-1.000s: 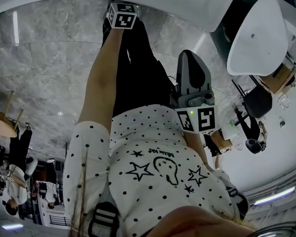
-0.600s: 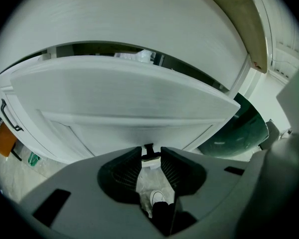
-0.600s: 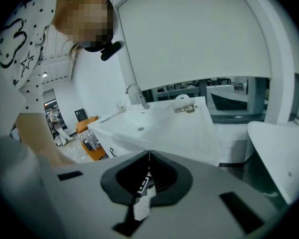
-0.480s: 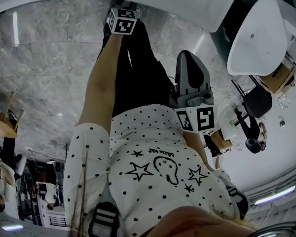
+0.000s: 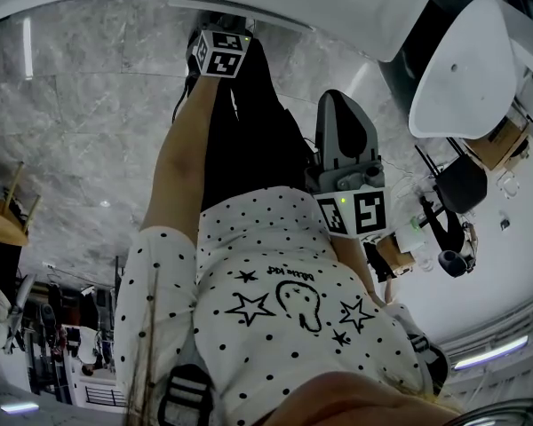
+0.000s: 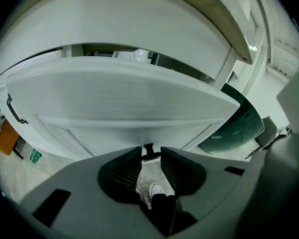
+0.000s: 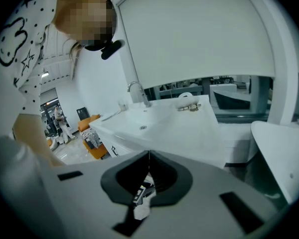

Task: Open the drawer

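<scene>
In the left gripper view, the white drawer front (image 6: 119,101) stands pulled out from the cabinet, with a dark gap and some contents showing above it. Its small black handle (image 6: 149,148) sits between the tips of my left gripper (image 6: 150,152), and the jaws are closed on it. The head view has the left gripper (image 5: 222,28) at the end of the outstretched arm, against the white drawer edge (image 5: 249,18). My right gripper (image 5: 342,98) hangs by the person's hip, away from the drawer. Seen from the right gripper (image 7: 148,157) itself, its jaws are shut and hold nothing.
A white washbasin counter (image 7: 179,128) with a faucet (image 7: 135,88) stands ahead of the right gripper. A white chair (image 5: 466,69) is to the right. A second black handle (image 6: 14,111) is on the cabinet to the left. An orange seat (image 7: 92,133) stands farther off.
The left gripper has drawn back toward the person, and the white drawer edge has come out with it at the top of the head view. The right gripper has stayed put.
</scene>
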Demonstrator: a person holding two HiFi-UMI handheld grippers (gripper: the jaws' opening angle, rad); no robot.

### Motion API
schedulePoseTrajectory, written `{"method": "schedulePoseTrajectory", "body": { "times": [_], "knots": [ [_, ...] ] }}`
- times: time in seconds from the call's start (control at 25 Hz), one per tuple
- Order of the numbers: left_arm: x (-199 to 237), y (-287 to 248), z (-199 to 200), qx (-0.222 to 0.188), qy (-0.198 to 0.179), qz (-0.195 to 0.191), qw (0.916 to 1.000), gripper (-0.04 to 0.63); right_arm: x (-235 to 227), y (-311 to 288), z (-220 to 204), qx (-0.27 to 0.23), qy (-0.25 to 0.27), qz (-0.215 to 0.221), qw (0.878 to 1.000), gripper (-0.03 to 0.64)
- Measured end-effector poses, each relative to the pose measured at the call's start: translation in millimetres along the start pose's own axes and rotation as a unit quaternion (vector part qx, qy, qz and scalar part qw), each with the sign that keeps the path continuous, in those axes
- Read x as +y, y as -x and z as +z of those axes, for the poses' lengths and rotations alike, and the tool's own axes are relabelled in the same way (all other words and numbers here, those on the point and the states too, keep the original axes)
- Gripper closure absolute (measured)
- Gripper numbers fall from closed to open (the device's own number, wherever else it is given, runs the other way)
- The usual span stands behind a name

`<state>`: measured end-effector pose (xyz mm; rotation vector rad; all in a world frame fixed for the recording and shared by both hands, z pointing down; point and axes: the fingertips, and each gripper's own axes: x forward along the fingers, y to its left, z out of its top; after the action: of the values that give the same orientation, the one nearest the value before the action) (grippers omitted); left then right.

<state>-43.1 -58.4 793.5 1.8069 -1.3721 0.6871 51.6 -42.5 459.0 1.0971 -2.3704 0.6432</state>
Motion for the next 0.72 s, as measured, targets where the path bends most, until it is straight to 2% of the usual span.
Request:
{"method": "schedulePoseTrajectory", "body": {
  "times": [0.4, 0.72],
  "knots": [
    [-7.6, 17.4, -34.6, 0.009, 0.006, 0.005, 0.9999, 0.474, 4.5, -2.9, -5.9, 0.008, 0.004, 0.007, 1.0, 0.601],
    [-10.9, 20.6, -38.8, 0.005, 0.01, 0.006, 0.9999, 0.474, 8.7, -4.8, -9.3, 0.015, 0.006, 0.012, 1.0, 0.601]
  ]
}}
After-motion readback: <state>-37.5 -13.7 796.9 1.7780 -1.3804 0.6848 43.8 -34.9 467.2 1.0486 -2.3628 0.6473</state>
